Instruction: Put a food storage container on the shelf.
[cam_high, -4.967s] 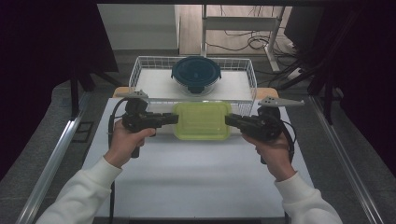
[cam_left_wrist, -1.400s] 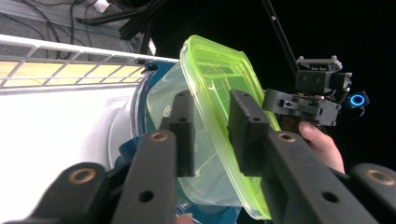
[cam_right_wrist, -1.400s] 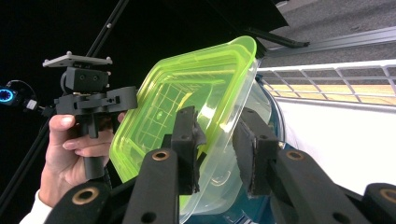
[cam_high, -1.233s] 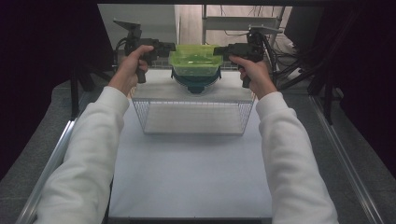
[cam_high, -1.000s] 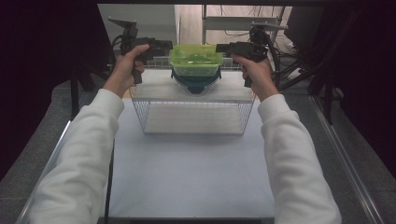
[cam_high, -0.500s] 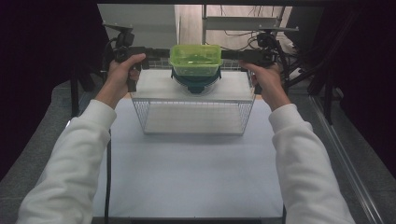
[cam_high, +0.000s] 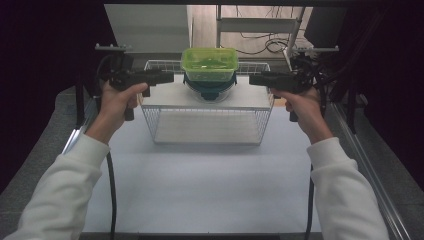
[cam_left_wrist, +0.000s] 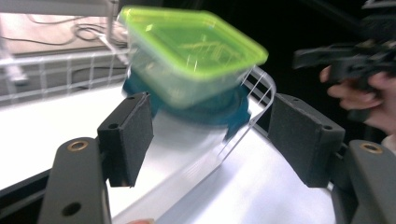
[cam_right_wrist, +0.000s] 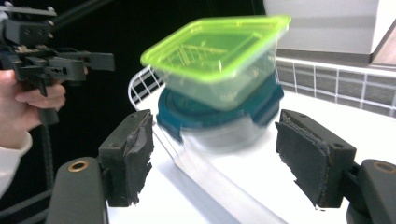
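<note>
Both grippers have drawn outward from the green-lidded container (cam_high: 209, 64), which sits on one round teal-lidded container (cam_high: 209, 88) in the wire basket (cam_high: 207, 122). From above, left gripper (cam_high: 167, 76) and right gripper (cam_high: 255, 79) stand well apart from it. Each gripper view shows its own foam-padded jaws wide and empty, clear plastic walls beyond.

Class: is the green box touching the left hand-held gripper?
Apart. The high view shows a clear gap between the left hand-held gripper and the green box, which sits on the blue-lidded bowl.
</note>
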